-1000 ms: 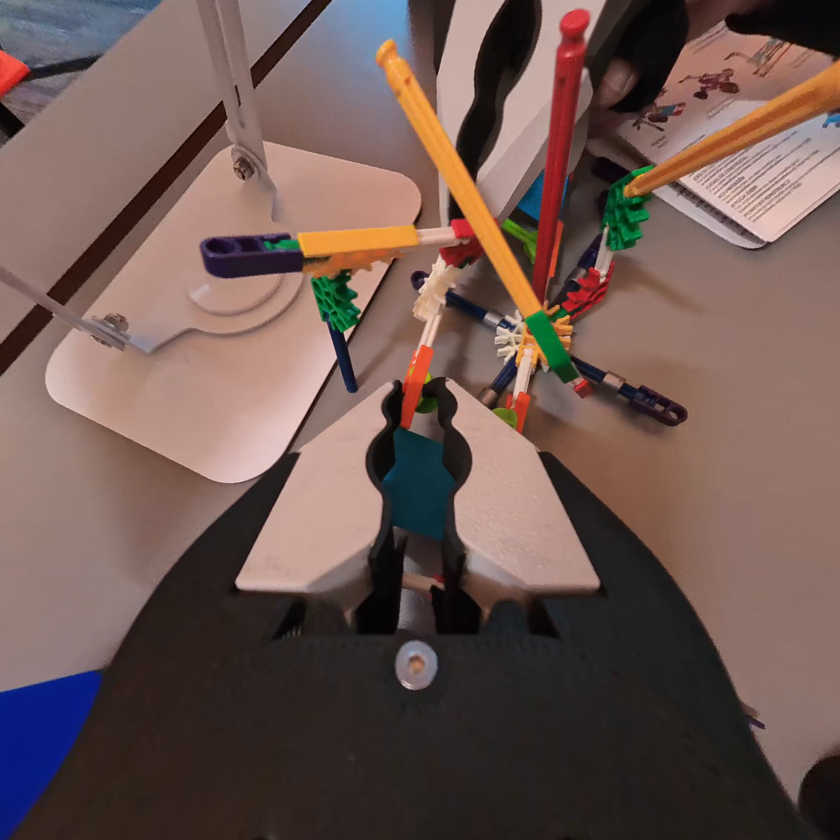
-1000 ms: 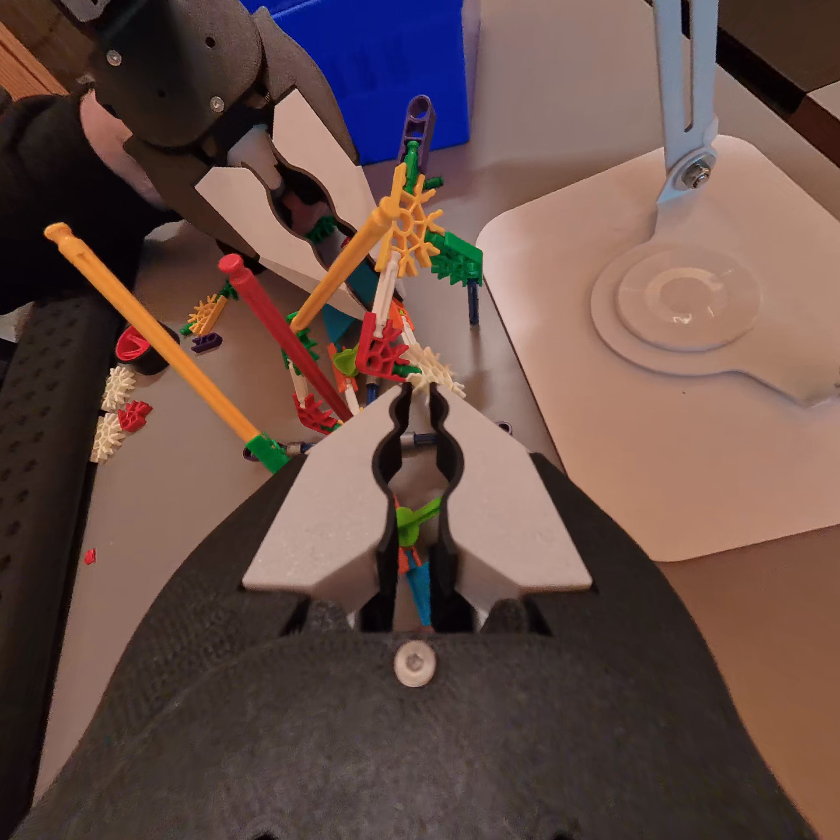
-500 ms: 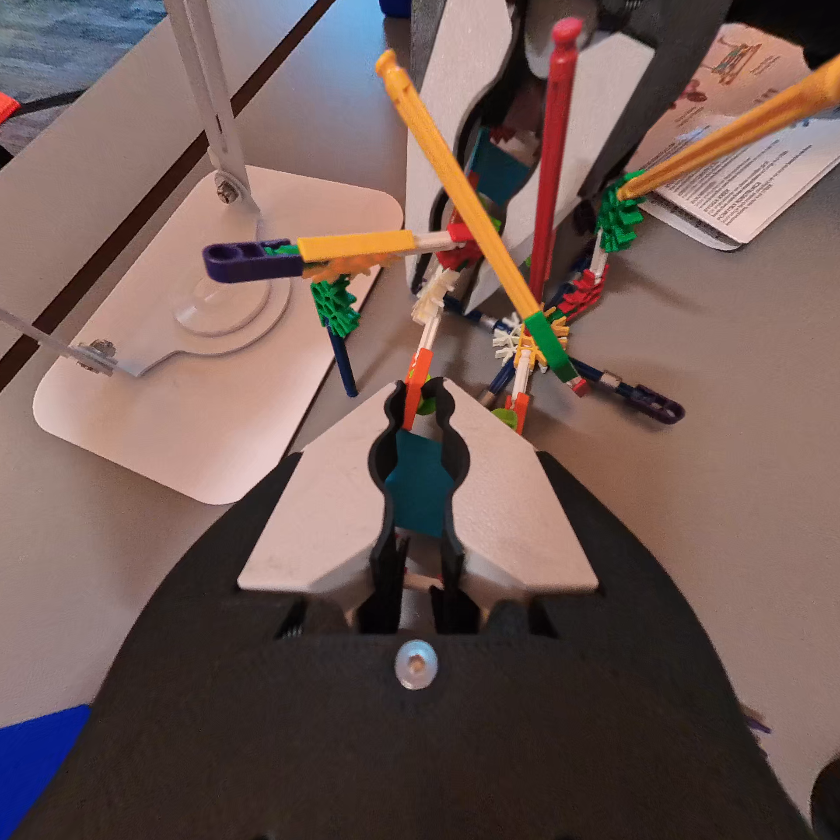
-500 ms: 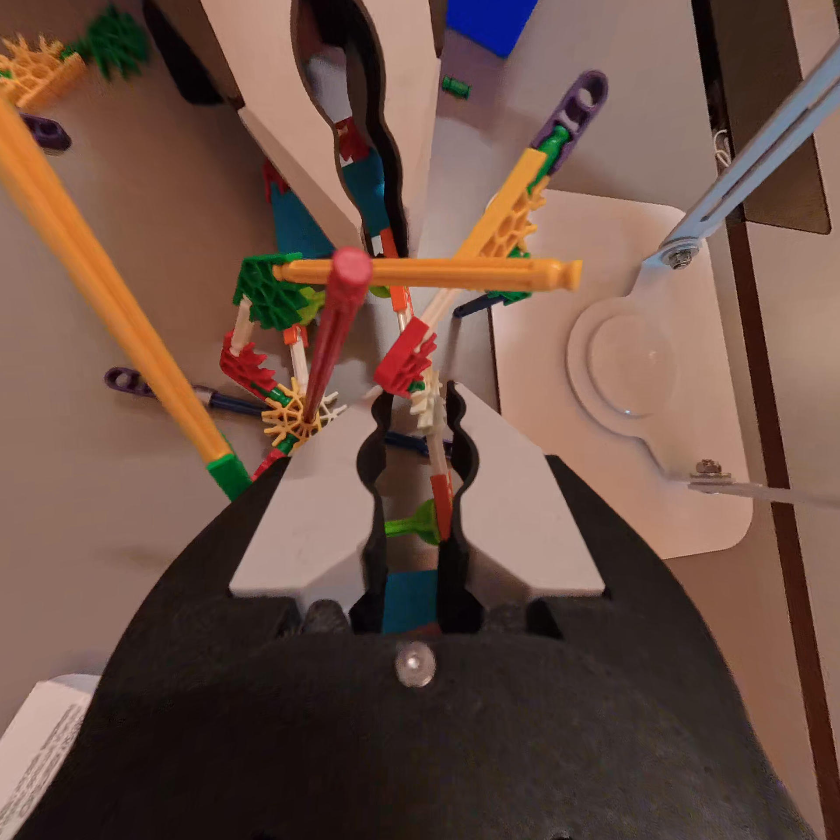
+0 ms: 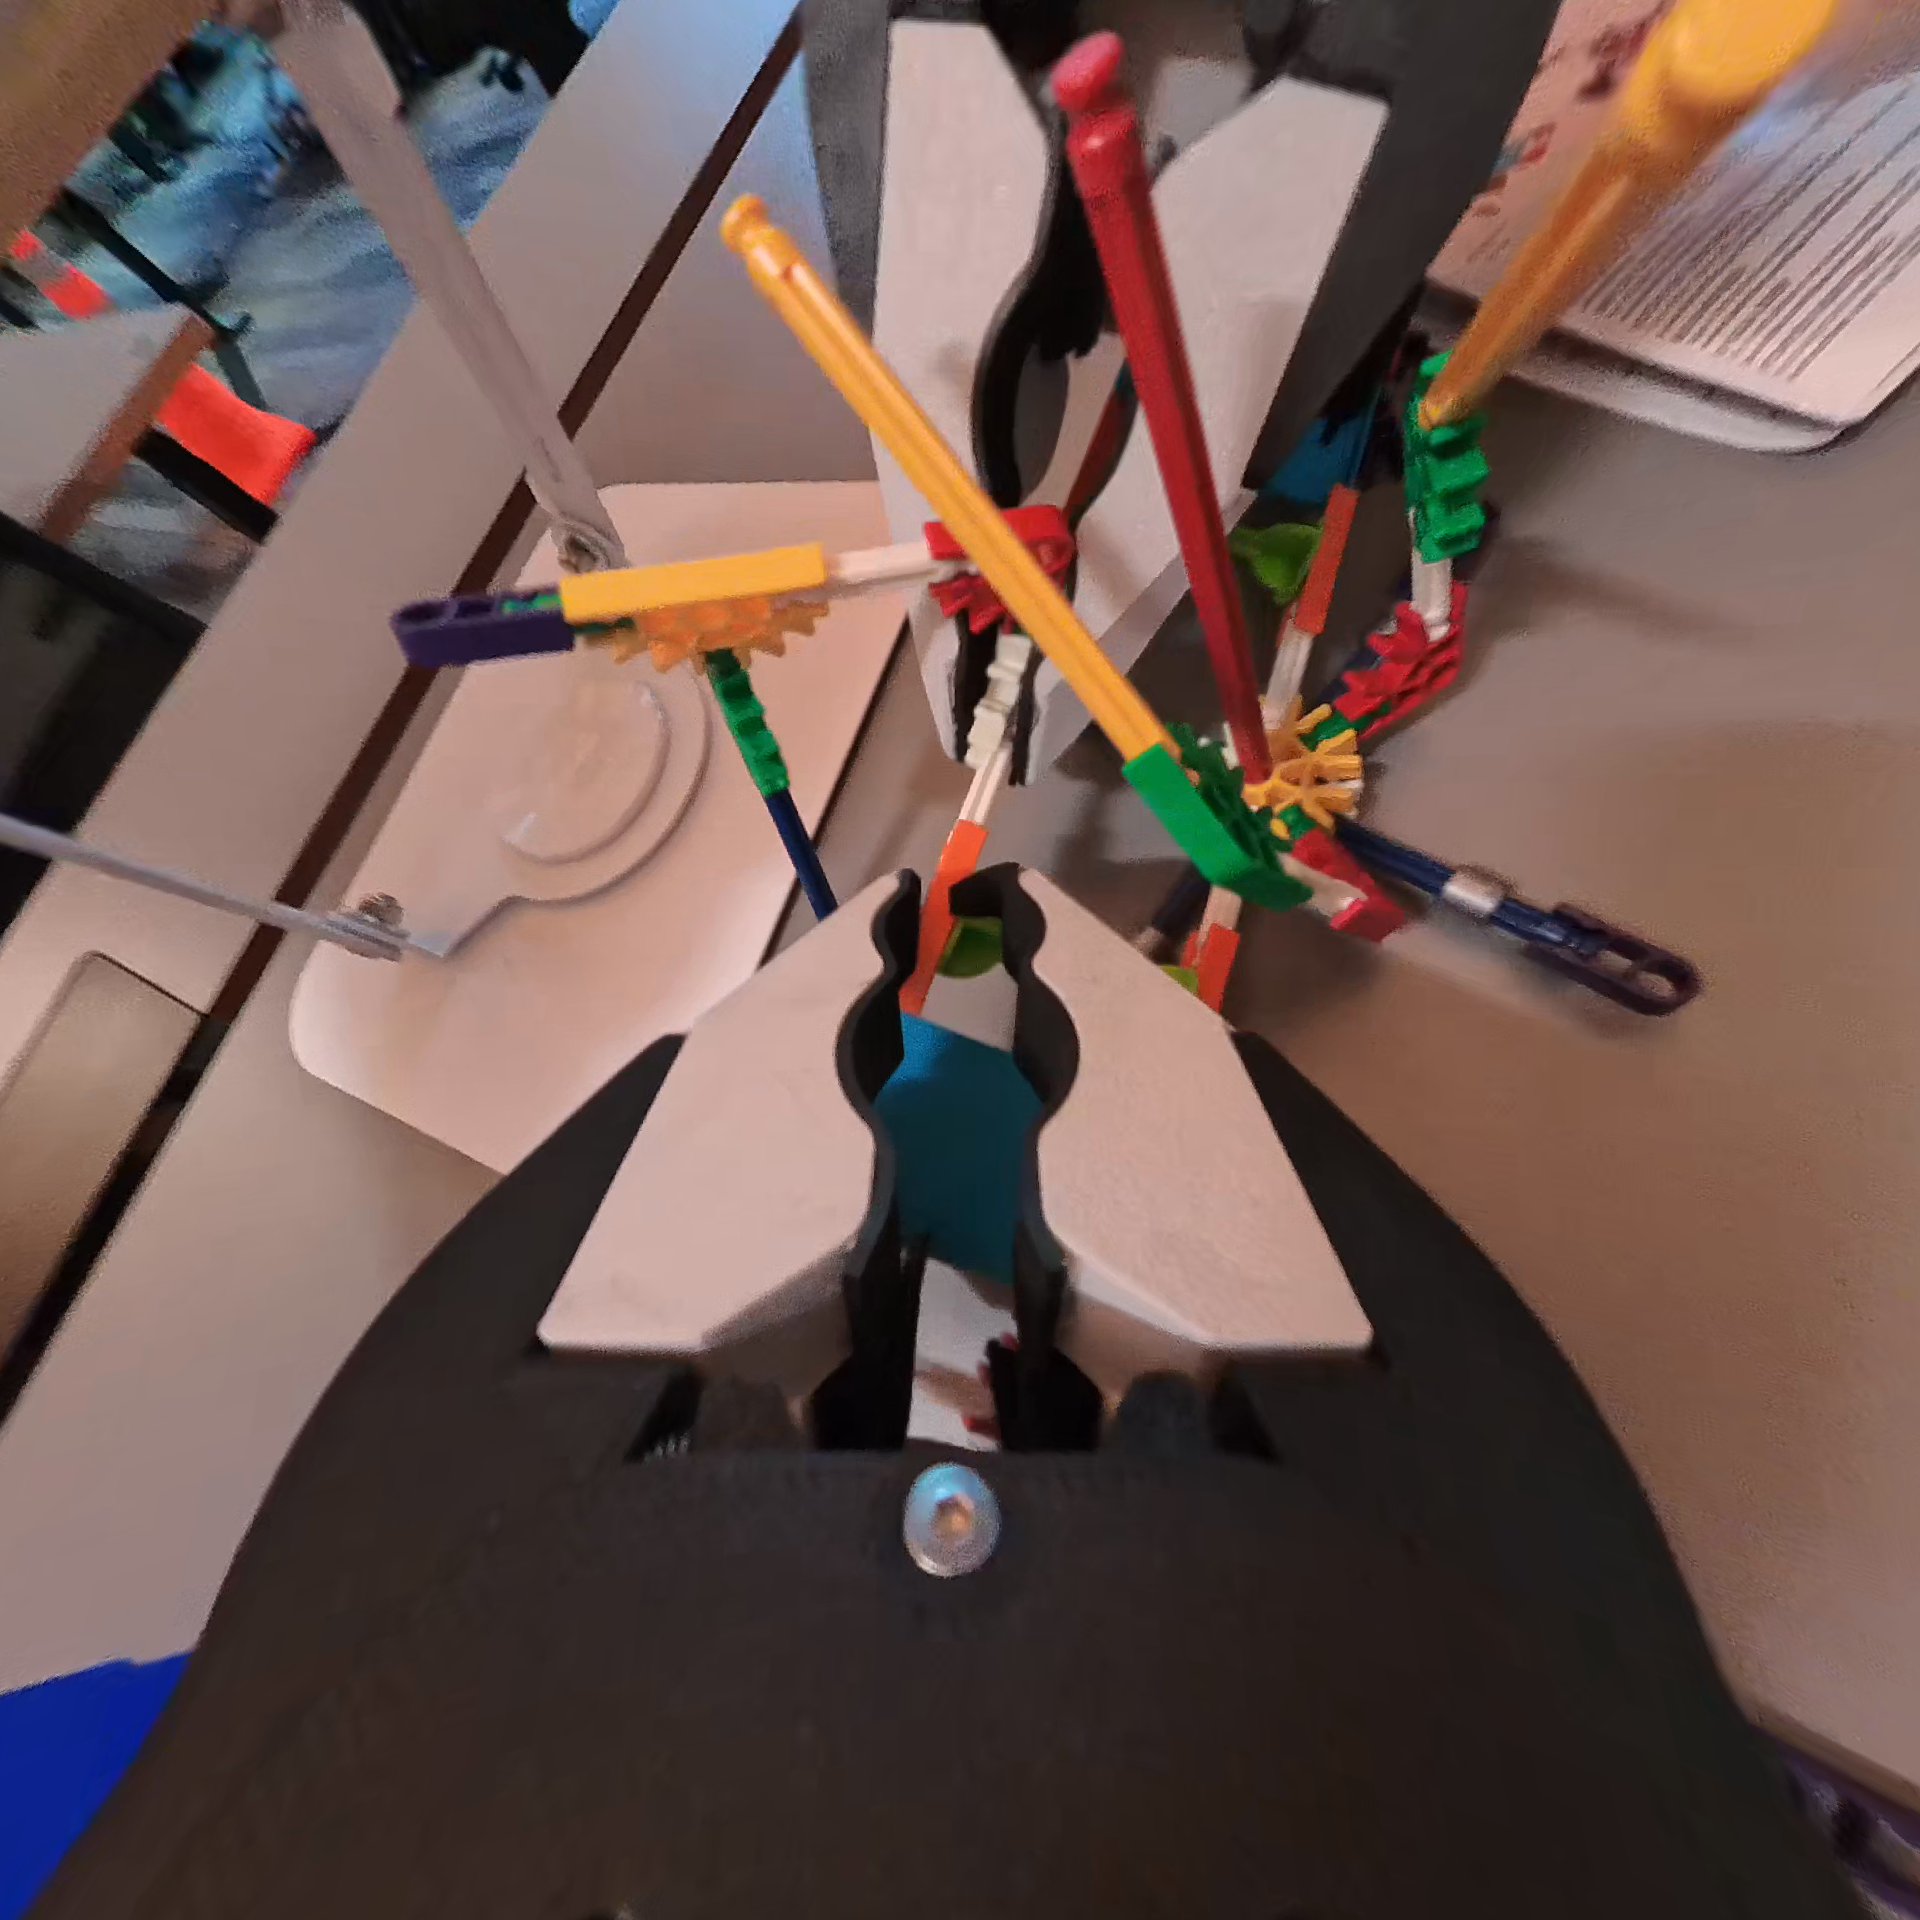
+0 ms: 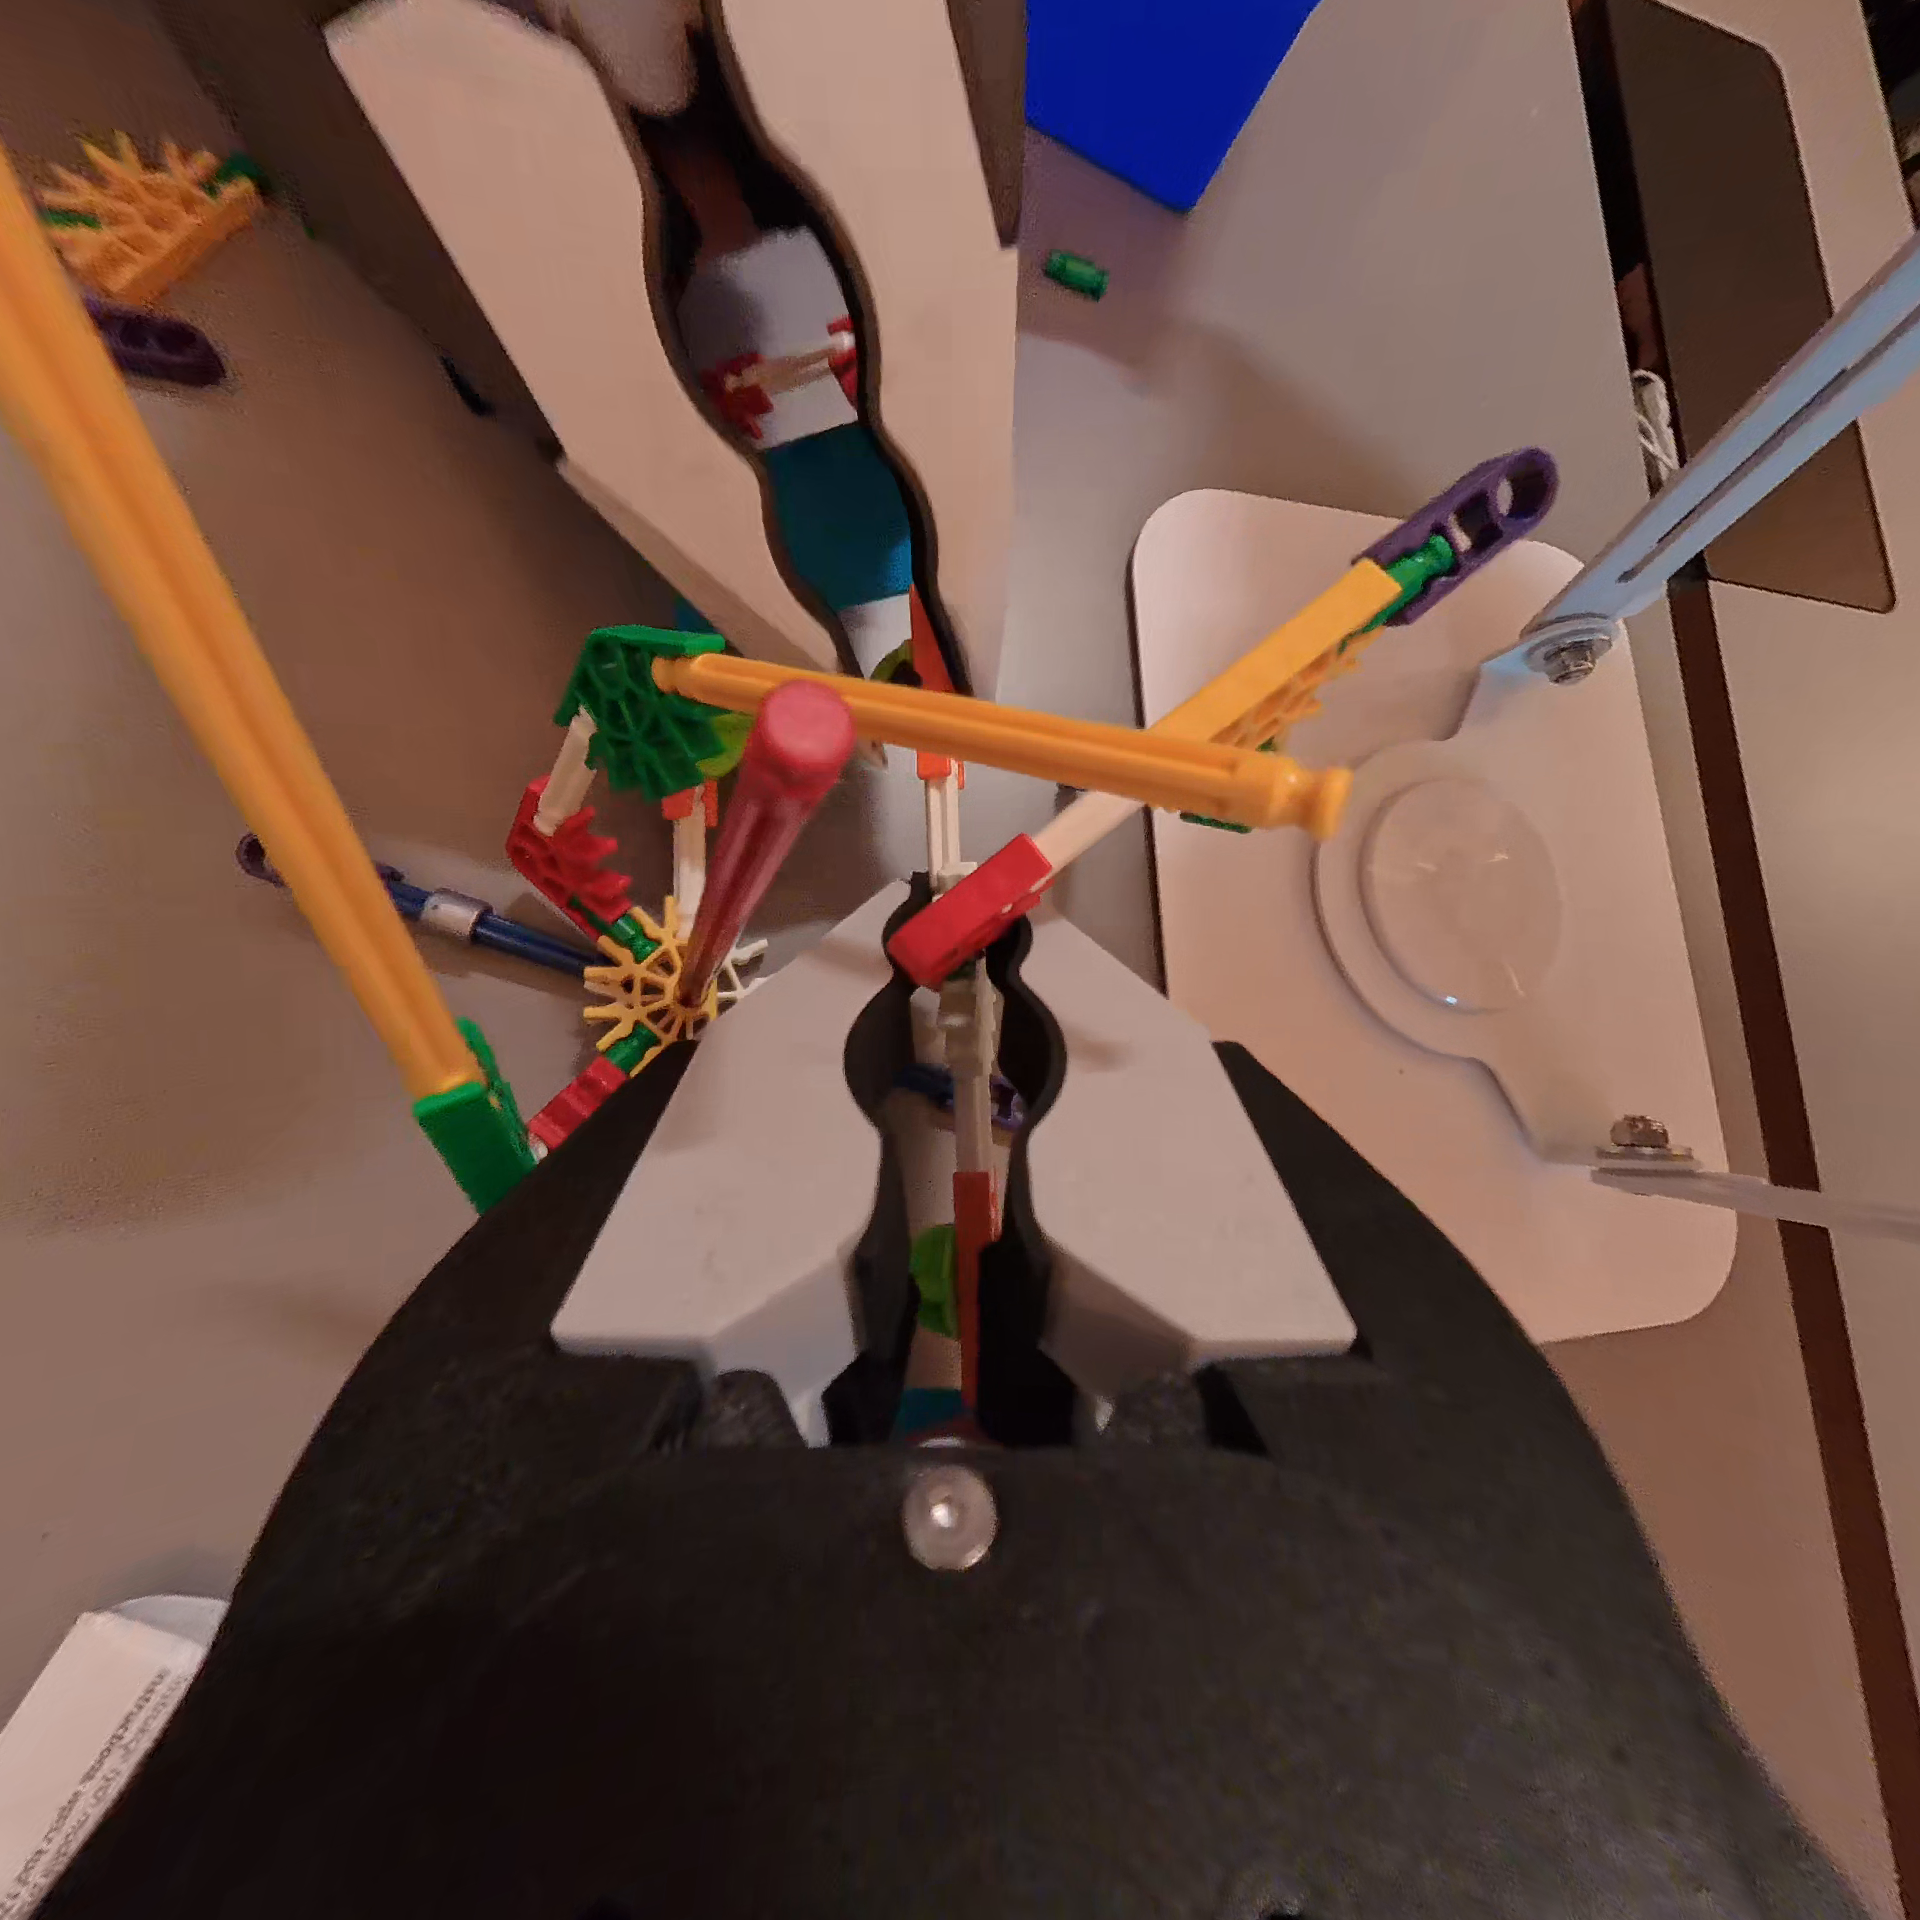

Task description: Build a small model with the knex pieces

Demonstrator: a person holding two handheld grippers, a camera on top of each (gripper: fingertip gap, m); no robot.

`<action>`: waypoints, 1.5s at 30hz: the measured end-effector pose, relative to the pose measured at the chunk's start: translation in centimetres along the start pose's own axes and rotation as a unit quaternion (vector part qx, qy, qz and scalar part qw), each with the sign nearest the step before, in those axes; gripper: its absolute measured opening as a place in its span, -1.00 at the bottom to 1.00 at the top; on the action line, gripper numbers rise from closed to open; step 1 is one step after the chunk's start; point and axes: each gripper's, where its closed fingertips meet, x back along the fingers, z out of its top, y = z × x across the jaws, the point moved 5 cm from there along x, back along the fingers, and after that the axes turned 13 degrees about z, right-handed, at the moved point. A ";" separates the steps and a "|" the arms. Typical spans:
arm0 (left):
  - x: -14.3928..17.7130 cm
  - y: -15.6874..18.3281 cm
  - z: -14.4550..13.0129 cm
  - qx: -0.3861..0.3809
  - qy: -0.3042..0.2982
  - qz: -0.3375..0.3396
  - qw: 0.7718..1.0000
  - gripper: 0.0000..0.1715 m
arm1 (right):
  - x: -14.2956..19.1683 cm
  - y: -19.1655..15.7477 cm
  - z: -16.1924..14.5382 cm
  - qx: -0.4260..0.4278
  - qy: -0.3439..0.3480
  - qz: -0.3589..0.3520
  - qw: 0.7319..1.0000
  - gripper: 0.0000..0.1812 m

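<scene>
A toy model of plastic rods and connectors (image 5: 1288, 769) stands on the grey table between my two grippers. It has long yellow rods (image 5: 935, 488), a red rod (image 5: 1164, 416) and a purple link (image 5: 468, 629). My left gripper (image 5: 961, 888) is shut on the model's teal piece (image 5: 951, 1153), with an orange strut (image 5: 935, 914) running out between its tips. My right gripper (image 6: 961, 904) is shut on the white and orange strut (image 6: 971, 1132), just behind a red connector (image 6: 966, 914). The two grippers face each other, tips close; the right one shows in the left wrist view (image 5: 997, 748), the left one in the right wrist view (image 6: 914, 665).
A white stand base (image 5: 499, 935) with metal arms (image 5: 468, 301) lies beside the model, also in the right wrist view (image 6: 1455, 1143). An open booklet (image 5: 1714, 260) lies behind. A blue bin (image 6: 1143, 94) and loose connectors (image 6: 145, 218) lie farther off on the table (image 5: 1558, 1195). My left and right fingertips are right by each other.
My right gripper has swung from the model's side to facing the left gripper and closed in along the white and orange strut. My left gripper keeps its hold and has tilted slightly.
</scene>
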 end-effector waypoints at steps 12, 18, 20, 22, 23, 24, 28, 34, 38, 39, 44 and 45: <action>-0.8 1.6 0.2 -0.086 -0.008 0.056 0.995 -0.93 | -0.9 -1.2 0.8 0.015 -0.019 0.009 1.000 -0.96; -1.1 1.6 0.0 -0.056 -0.019 0.064 0.996 -0.92 | -1.2 -1.5 0.7 0.021 -0.027 0.003 0.999 -0.97; -1.1 1.8 0.0 -0.044 -0.022 0.060 0.997 -0.93 | -1.3 -1.6 0.7 0.024 -0.037 0.004 0.999 -0.97; -1.2 1.8 -0.1 -0.044 -0.026 0.059 0.997 -0.93 | -1.3 -1.5 0.6 0.015 -0.029 0.013 0.999 -0.97; -1.2 1.8 0.0 -0.051 -0.022 0.059 0.997 -0.93 | -1.2 -1.4 0.6 0.010 -0.027 0.017 0.999 -0.97; -1.2 1.7 0.0 -0.058 -0.026 0.060 0.996 -0.93 | -1.1 -1.2 0.6 0.002 -0.026 0.016 1.000 -0.94; -1.1 1.3 -0.1 -0.029 -0.030 0.029 0.999 -0.93 | -0.7 -1.0 0.2 -0.017 -0.036 0.009 0.999 -0.67; -0.1 1.5 -0.4 -0.027 -0.044 -0.010 0.999 -0.90 | 0.7 -0.7 -0.9 -0.027 -0.061 -0.004 0.998 -0.80; 0.6 0.7 0.1 -0.024 -0.033 0.013 0.999 -0.87 | 0.9 -1.1 -1.3 -0.021 -0.070 -0.002 0.997 -0.95; 0.8 0.6 0.3 -0.025 -0.030 0.013 0.999 -0.85 | 0.8 -1.2 -1.1 -0.016 -0.065 0.002 0.998 -0.96; 1.3 -0.1 1.1 -0.014 -0.014 0.036 0.999 -0.70 | 0.1 -2.0 -0.3 0.012 -0.056 0.020 0.998 -0.97; 1.3 -0.2 1.1 -0.014 -0.013 0.037 0.999 -0.71 | 0.0 -2.2 -0.2 0.018 -0.054 0.022 0.998 -0.97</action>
